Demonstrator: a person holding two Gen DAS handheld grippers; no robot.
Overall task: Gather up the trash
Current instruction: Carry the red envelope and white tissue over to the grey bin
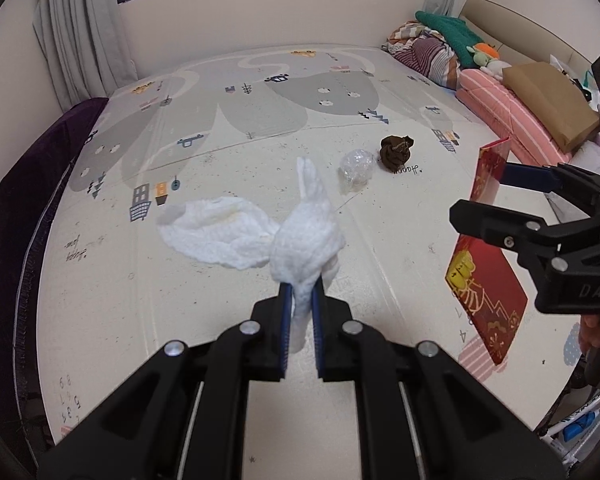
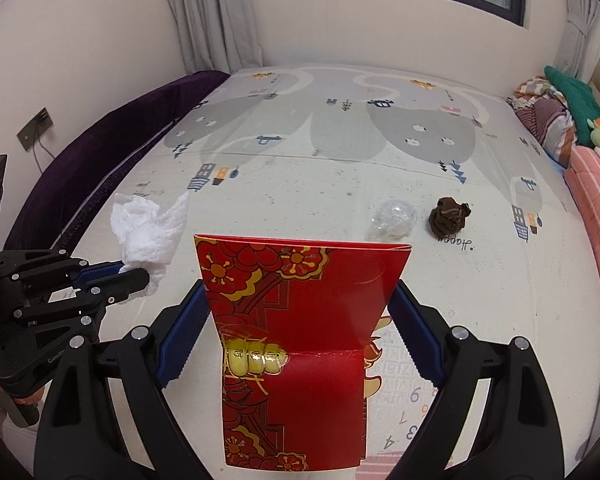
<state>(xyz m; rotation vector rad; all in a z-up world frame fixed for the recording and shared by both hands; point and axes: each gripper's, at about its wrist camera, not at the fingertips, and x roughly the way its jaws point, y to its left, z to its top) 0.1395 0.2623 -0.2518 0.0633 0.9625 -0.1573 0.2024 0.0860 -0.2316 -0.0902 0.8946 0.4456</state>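
1. Left gripper [image 1: 301,312] is clamped on a crumpled white paper towel [image 1: 260,236], its blue pads pressed close together on the bunched end while the loose part fans out above the printed play mat [image 1: 228,128].
2. Right gripper [image 2: 300,336] has its jaws set wide, pinching a red envelope with gold print [image 2: 296,344] by its two side edges; the envelope stands upright between the pads, clear of the mat.
3. Step in hand, as I judge it: both pieces are picked up and in the carry stage. The next move calls for a bin or bag, and none shows in either view, so the drop-off place cannot be told.
4. Left on the mat, near each other and well apart from both grippers: a crumpled clear plastic wrapper [image 2: 392,220] and, just beside it, a scrunched dark brown wad [image 2: 449,217]. These look like the next pickups.
5. Around the mat: a dark purple bolster [image 2: 100,184] along one side, and striped bedding with a green blanket and a soft toy [image 1: 444,52] along the other. Nothing lies between the grippers and the remaining trash, though the upright envelope blocks much of the right camera's near view.
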